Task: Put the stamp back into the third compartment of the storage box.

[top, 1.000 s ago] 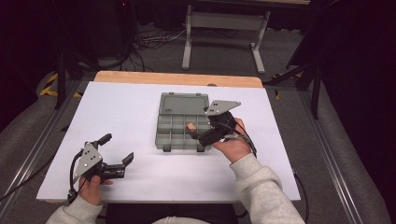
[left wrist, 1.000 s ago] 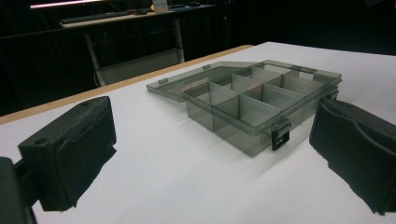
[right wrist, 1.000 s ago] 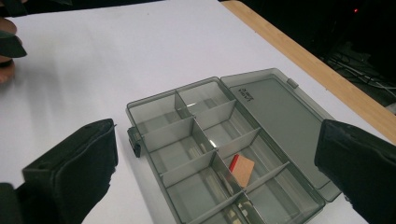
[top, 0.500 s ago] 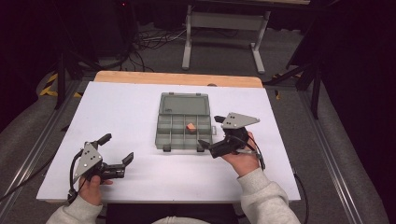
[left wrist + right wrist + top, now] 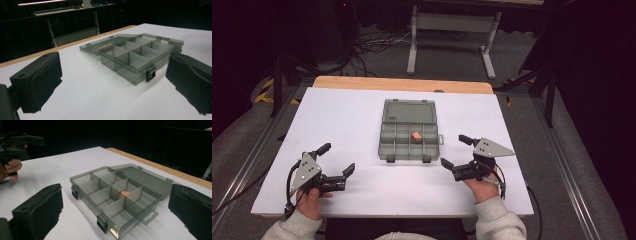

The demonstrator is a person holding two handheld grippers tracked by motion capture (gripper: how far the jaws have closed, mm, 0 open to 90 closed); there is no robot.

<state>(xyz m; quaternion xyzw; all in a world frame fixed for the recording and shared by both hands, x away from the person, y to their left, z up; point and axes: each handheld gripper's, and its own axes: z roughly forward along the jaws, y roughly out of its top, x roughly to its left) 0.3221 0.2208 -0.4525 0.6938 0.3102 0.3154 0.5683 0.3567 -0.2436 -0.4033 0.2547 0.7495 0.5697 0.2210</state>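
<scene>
Left gripper [image 5: 335, 160] low at lower left, jaws wide apart. Right gripper [image 5: 457, 152] at lower right, jaws wide apart too, held by hand [image 5: 482, 187].

The left gripper [image 5: 112, 87] hangs low over the white surface [image 5: 82, 95], its two black padded jaws spread wide apart with nothing between them. Beyond them sits a smoky translucent compartment box [image 5: 140, 56], open, its lid [image 5: 105, 45] laid flat behind it (hinged along the far side). Dividers split the box into several compartments, and a dark latch [image 5: 150, 74] hangs on the near wall. The surface's far edge is a wooden strip [image 5: 50, 51], with darkness beyond.
</scene>
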